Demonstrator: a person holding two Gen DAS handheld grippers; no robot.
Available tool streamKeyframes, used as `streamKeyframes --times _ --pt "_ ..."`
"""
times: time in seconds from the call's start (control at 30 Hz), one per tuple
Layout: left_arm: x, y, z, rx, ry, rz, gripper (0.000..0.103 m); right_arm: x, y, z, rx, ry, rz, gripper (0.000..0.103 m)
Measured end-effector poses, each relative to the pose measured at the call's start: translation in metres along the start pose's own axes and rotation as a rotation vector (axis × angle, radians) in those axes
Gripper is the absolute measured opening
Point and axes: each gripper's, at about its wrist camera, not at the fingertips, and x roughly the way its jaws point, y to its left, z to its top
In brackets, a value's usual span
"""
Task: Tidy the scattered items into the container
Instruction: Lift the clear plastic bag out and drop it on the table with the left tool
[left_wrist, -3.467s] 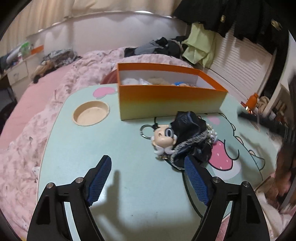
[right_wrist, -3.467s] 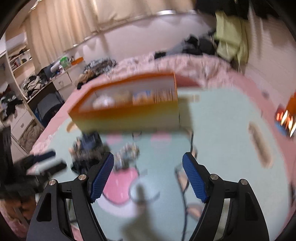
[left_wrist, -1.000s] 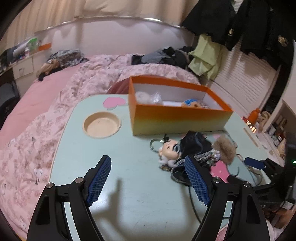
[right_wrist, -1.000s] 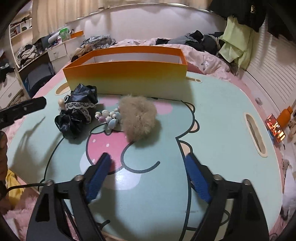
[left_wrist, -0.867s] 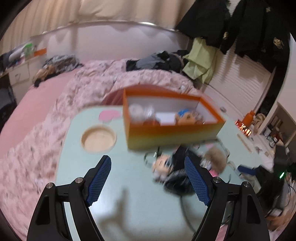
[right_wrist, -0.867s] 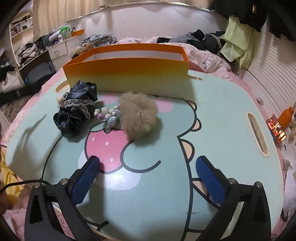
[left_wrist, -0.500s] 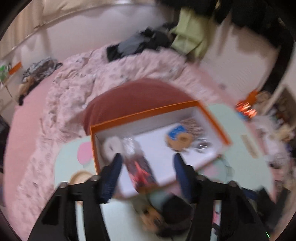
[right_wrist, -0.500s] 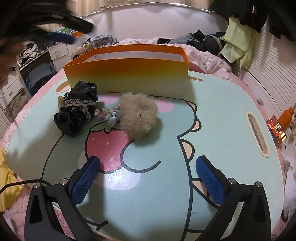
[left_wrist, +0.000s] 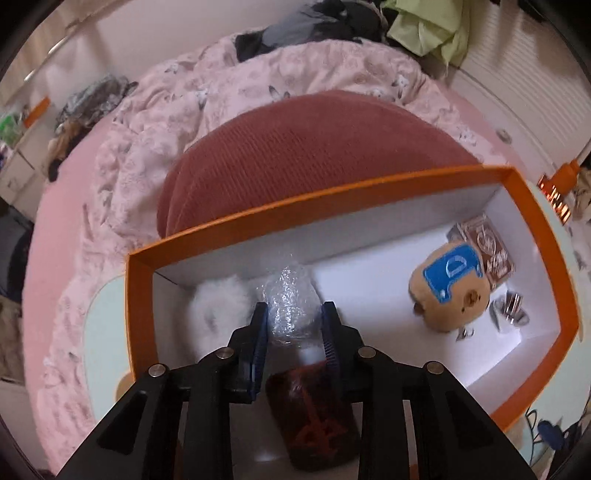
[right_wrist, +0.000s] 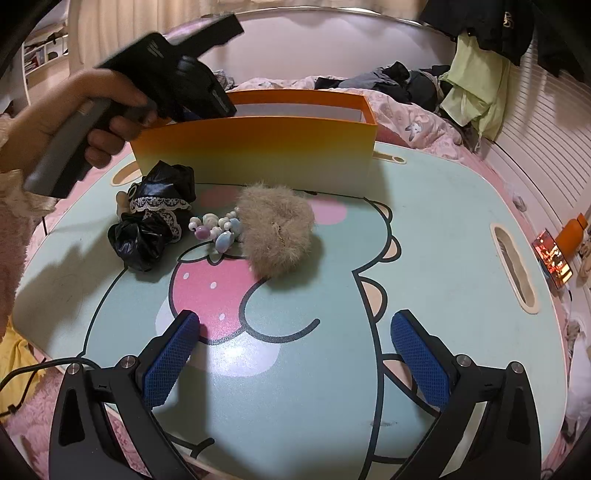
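Both pictures are round and bent at the edges, with dark corners. The left view is soft and a bit blurry. The right view is sharp, with a bright shine near the table's (right_wrist: 436, 229) front edge and dark shadows at its left edge.

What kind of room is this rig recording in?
Almost certainly a bedroom: a low cartoon-print table stands against a bed with a rumpled pink duvet, clothes hang by the wall, and an orange box of trinkets sits on the table.

Bare white floor in the orange box (left_wrist: 388, 192) between crinkled bag (left_wrist: 290, 295) and plush bear (left_wrist: 452, 282). Lower surface (right_wrist: 295, 406) unobstructed; fur scrunchie (right_wrist: 275, 234) crowds frame centre.
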Motion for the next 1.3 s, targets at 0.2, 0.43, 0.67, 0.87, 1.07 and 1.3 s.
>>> streamKeyframes --times 0.2,0.43,0.67,0.87,1.07,1.3 --pt "-0.063 0.012 -0.005 -0.040 -0.162 -0.131 0.026 0.001 -0.002 0.001 0.001 0.000 0.000 0.103" --pt "-0.143 0.020 -0.067 0.048 -0.323 -0.172 0.026 0.001 -0.002 0.001 0.002 0.000 0.002 0.103" --pt "-0.106 0.027 -0.145 0.086 -0.239 -0.091 0.026 0.001 -0.003 0.001 0.003 0.002 0.000 0.103" --pt "-0.073 0.028 -0.159 0.043 -0.192 -0.129 0.026 0.001 -0.003 0.000 0.004 0.004 -0.002 0.103" --pt "-0.073 0.007 -0.160 0.073 -0.213 -0.164 0.034 0.001 -0.002 0.001 0.004 0.004 -0.002 0.103" --pt "-0.091 0.021 -0.181 0.038 -0.314 -0.127 0.079 0.002 -0.003 0.001 0.004 0.003 -0.002 0.103"
